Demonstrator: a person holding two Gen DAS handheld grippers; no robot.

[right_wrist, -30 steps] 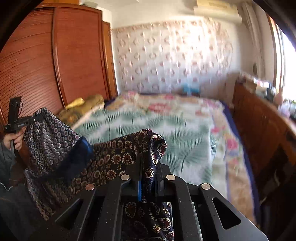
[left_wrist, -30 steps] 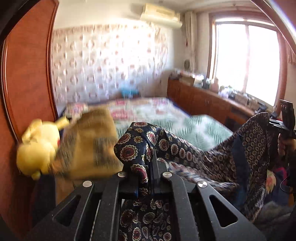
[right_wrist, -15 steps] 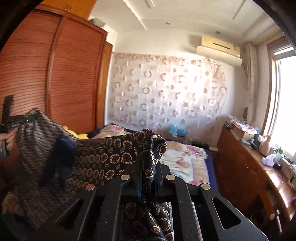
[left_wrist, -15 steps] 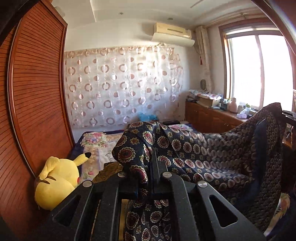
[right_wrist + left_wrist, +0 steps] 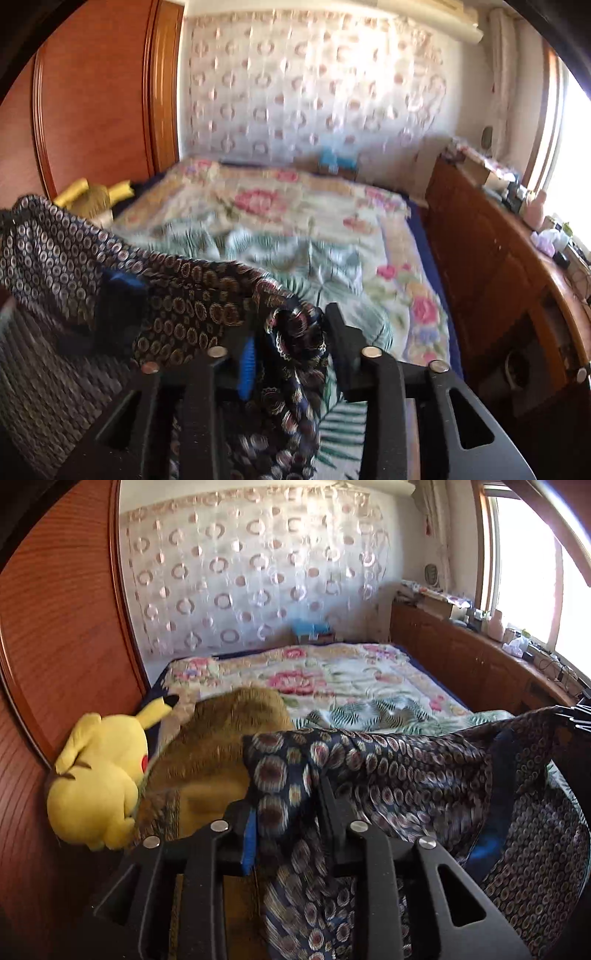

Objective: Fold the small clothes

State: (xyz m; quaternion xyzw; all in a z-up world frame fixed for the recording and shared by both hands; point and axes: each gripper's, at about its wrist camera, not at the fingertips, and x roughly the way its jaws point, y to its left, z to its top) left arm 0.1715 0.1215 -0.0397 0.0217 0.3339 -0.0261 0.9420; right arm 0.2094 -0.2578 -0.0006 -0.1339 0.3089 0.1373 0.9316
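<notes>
Opening over the bed (image 5: 325, 236), both hand-held grippers, patterned garment (image 5: 406, 775) between fingers, plush toy (image 5: 99, 775) nearby

yellow plush toy (image 5: 98, 775) | floral bedspread (image 5: 295, 221) | wooden wardrobe (image 5: 55, 627) | circle-patterned curtain (image 5: 251, 572)

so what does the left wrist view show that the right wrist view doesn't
Only the left wrist view: the yellow plush toy whole, beside a brown blanket, with the left hand-held gripper opening around cloth. Only the right wrist view: the right hand-held gripper, also opening around cloth. Both: the dark patterned garment, floral bedspread, circle-print curtain.
</notes>
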